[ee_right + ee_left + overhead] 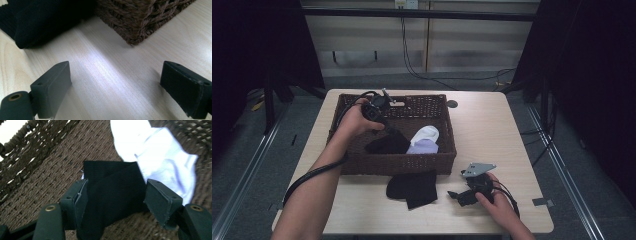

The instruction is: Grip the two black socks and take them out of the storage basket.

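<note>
Left gripper [115,195]: inside the wicker basket [352,162], jaws released, straddling a black sock [112,192]; pads clear of the fabric.
Black sock: on the basket floor, white sock [155,157] at its 1 o'clock.
Right gripper [115,85]: jaws spread wide, resting over bare table [105,72]; second black sock [37,20] at 11 o'clock.

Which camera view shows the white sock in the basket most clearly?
The left gripper view: the white fabric sock lies large and bright on the brown woven wicker basket floor, beside a black sock. The high view shows it small.
</note>
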A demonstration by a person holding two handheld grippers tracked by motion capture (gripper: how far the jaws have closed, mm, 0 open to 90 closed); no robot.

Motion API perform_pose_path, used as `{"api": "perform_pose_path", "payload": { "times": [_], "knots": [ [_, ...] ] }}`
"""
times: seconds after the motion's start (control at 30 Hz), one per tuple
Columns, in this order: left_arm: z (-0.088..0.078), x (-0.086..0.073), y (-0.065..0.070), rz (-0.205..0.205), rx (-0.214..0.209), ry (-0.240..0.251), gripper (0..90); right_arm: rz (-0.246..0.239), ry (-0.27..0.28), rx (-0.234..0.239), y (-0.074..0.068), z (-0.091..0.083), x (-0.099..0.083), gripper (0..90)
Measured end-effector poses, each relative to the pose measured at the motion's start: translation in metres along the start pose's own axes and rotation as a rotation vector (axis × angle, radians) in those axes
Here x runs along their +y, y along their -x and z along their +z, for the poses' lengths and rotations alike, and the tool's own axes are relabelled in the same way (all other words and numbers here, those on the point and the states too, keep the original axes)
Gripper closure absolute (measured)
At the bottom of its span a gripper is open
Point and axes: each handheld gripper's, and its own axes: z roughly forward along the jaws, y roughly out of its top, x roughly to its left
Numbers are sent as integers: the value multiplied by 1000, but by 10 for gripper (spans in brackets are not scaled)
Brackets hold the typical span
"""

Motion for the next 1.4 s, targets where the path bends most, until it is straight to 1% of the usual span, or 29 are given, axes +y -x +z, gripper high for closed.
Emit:
{"api": "perform_pose_path", "payload": {
  "times": [0.03, 0.13, 0.2, 0.27, 0.33, 0.4, 0.47, 0.5, 0.57, 0.67, 0.7, 0.73, 0.83, 0.87, 0.9, 0.93, 0.97, 1.0, 1.03, 1.07, 1.1, 1.13, 1.17, 1.2, 1.27, 1.33, 1.4],
  "knots": [
    [3, 0, -1, -1, 3, 0, 340, -2, 1, -1, 0, 0, 0, 89],
    [11, -1, -5, 4, 19, -26, 339, -2, 1, -1, 0, 0, 0, 89],
    [17, -2, -6, 2, 19, -27, 339, -2, -1, -2, 0, 0, 0, 89],
    [24, -3, -8, 5, 27, -39, 339, -2, -1, -2, 0, 0, 0, 89],
    [30, -3, -9, 5, 34, -35, 335, -2, -1, -2, 0, 0, 0, 89],
    [37, -3, -11, -3, 38, -42, 325, -2, -1, -2, 0, 0, 0, 89],
    [47, -4, -12, 5, 39, -40, 316, -2, -1, -2, 0, 0, 0, 89],
    [50, -5, -12, 12, 41, -48, 311, -5, 0, -3, 0, 0, 0, 89],
    [60, -7, -11, 17, 33, -58, 305, -2, -1, -2, 0, 0, 0, 90],
    [69, -9, -11, 26, 14, -73, 303, 2, -4, 2, 0, 0, 0, 89],
    [72, -10, -10, 34, 19, -74, 302, 2, -4, 2, 0, 0, 0, 89],
    [75, -11, -11, 39, 27, -89, 301, 2, -4, 2, 0, 0, 0, 89],
    [81, -13, -11, 30, 15, -101, 324, 2, -4, 2, 0, 0, 0, 89],
    [82, -14, -11, 16, 14, -96, 326, 2, -4, 2, 0, 0, 0, 89],
    [81, -14, -11, 7, 12, -96, 345, 2, -4, 2, 0, 0, 0, 90],
    [81, -14, -11, 6, 12, -94, 375, 2, -4, 2, 0, 0, 0, 90],
    [80, -15, -10, 12, 22, -87, 405, 2, -4, 2, 0, 0, 0, 90],
    [79, -15, -10, 2, 22, -81, 458, 2, -3, 2, 0, 0, 0, 90],
    [78, -15, -12, -50, -58, -92, 612, 2, -4, 2, 0, 0, 0, 90],
    [78, -15, -10, -45, -46, -95, 723, 2, -4, 2, 0, 0, 0, 90],
    [78, -14, -9, -44, -42, -91, 729, 2, -3, 2, 0, 0, 0, 90],
    [78, -13, -8, -29, -36, -102, 737, 2, -4, 2, 0, 0, 0, 90],
    [77, -11, -6, -32, -30, -119, 750, 2, -4, 2, 0, 0, 0, 90],
    [77, -10, -5, -44, -27, -129, 756, -3, -1, -2, 0, 0, 0, 90],
    [74, -8, -5, -43, -32, -158, 762, -3, -1, -2, 0, 0, 0, 90],
    [69, -5, -4, -57, -38, -172, 765, -2, -1, 0, 0, 0, 0, 90],
    [62, -3, -3, -54, -44, -166, 765, -3, -1, -2, 0, 0, 0, 90]
  ]
}}
